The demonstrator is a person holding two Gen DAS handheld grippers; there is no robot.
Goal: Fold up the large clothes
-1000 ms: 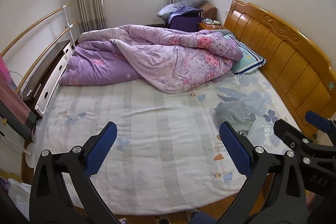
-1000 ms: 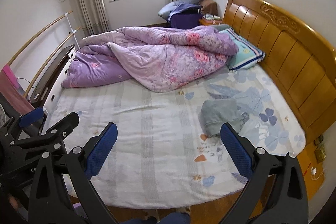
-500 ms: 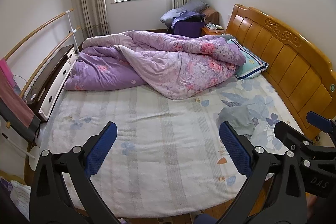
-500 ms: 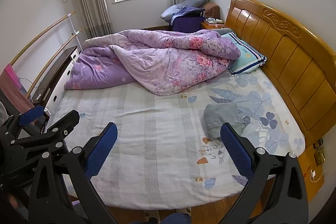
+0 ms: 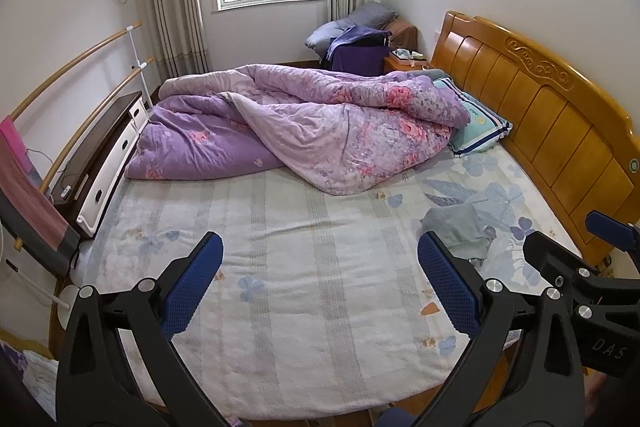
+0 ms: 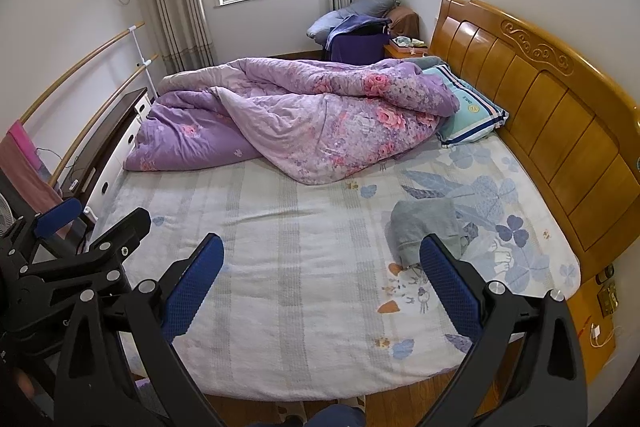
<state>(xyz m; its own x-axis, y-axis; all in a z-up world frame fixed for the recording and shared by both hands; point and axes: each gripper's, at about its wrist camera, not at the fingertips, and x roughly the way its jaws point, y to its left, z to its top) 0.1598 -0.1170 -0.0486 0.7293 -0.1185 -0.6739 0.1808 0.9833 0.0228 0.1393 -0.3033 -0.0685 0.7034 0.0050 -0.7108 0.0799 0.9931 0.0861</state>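
Left wrist view: left gripper (image 5: 320, 287) jaws apart, nothing held. Grey garment (image 5: 456, 229) crumpled on bed (image 5: 304, 307) near headboard (image 5: 560, 131).

Right wrist view: right gripper (image 6: 320, 287) jaws apart, empty. Garment (image 6: 426, 231) judged soft, light; edge or corners advised for grasping.

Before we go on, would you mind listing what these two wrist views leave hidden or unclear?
- Grey garment: bunched, so its type is unclear; in the right wrist view the right gripper finger covers its near corner.
- Pillow: the purple quilt overlaps its far end in both views.
- Nightstand items: too small to identify.
- Left gripper: its handle is cut off by the bottom edge.
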